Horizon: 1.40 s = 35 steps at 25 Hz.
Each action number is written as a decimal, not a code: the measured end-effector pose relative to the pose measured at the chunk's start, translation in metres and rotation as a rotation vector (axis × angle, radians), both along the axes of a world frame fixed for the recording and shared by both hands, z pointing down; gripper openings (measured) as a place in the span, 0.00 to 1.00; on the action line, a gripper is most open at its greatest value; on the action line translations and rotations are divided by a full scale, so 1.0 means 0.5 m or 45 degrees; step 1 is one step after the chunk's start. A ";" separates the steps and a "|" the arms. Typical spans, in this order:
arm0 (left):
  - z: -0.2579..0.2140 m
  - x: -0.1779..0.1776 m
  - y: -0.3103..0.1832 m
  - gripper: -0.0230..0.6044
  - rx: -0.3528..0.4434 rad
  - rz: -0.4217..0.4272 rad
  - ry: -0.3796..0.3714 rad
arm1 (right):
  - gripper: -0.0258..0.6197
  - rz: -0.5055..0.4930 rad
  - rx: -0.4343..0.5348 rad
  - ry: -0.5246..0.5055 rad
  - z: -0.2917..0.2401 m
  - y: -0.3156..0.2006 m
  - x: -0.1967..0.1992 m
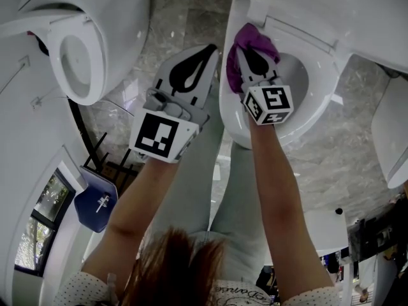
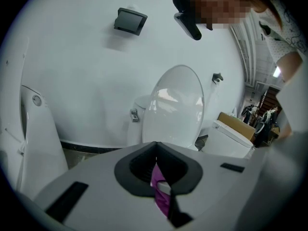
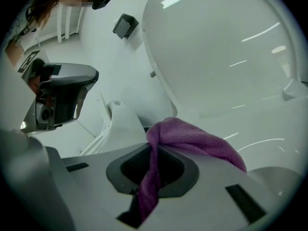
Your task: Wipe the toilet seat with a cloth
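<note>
Above a grey marble floor [image 1: 185, 18], the purple cloth [image 1: 254, 42] was clamped in the right gripper [image 1: 247, 55] and pressed to the toilet seat [image 1: 306, 123] near the raised lid [image 1: 331, 11] — the left gripper [image 1: 205, 51] was held just beside the bowl, jaws drawn together, a purple sliver seen in their seam.

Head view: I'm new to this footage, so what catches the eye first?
A purple cloth, clamped in the right gripper, presses on the white toilet seat at upper right. The left gripper hangs beside it, and a second toilet sits at upper left.
</note>
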<state>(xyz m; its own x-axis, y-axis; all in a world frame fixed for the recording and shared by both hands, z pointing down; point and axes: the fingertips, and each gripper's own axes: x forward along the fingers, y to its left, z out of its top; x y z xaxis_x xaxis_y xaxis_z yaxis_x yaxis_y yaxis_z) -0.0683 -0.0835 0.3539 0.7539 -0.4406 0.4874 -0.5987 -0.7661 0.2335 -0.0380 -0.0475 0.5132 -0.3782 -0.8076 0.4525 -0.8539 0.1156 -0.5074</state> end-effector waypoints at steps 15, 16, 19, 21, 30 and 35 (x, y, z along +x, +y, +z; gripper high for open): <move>0.005 0.007 -0.002 0.04 0.004 0.007 -0.017 | 0.11 0.101 0.018 0.047 0.003 -0.006 0.098; 0.005 0.008 -0.002 0.04 0.004 0.007 -0.018 | 0.11 0.105 0.015 0.048 0.004 -0.006 0.103; 0.005 0.013 0.001 0.04 0.000 0.012 -0.017 | 0.11 0.116 0.004 0.064 0.005 -0.001 0.126; 0.005 0.016 0.003 0.04 -0.003 0.015 -0.018 | 0.11 0.120 -0.002 0.082 0.008 0.004 0.143; 0.006 0.030 0.005 0.04 -0.004 0.032 -0.021 | 0.11 0.176 -0.044 0.127 0.018 0.029 0.205; 0.007 0.040 0.009 0.04 -0.005 0.042 -0.018 | 0.11 0.218 -0.061 0.152 0.025 0.049 0.244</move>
<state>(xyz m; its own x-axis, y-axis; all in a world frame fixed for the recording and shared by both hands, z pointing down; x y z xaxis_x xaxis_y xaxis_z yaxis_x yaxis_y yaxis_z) -0.0484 -0.0789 0.3574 0.7608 -0.4141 0.4997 -0.5767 -0.7845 0.2279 0.0840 -0.0229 0.5254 -0.1789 -0.8319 0.5252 -0.9133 -0.0581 -0.4031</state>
